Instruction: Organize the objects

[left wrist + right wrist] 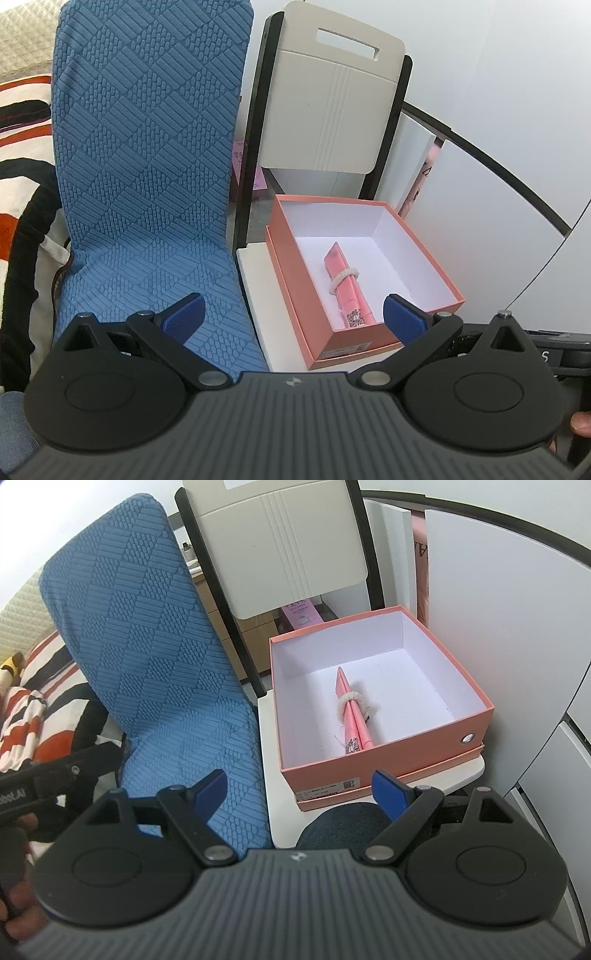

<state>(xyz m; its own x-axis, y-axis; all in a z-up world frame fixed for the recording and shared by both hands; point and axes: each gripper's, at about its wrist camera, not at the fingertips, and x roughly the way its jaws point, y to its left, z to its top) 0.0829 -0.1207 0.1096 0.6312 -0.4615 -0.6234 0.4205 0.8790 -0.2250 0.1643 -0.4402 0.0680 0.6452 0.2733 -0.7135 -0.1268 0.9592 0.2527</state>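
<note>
Both grippers hover near an open box, jaws released and empty.
Only the right wrist view shows the box's (436, 716) metal eyelet (468, 738); both show the pink packet (347, 286) inside.

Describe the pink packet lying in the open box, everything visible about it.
The pink packet is long, narrow and flat-sided, apparently glossy paper or card, tapering to a point at its far end. A cream braided ring, like a hair tie, loops around its middle. A black-and-white printed code marks its near end, too small to read. It lies on the white floor of the open salmon box, running lengthwise, its near end against the front wall. Neither gripper touches it.
</note>
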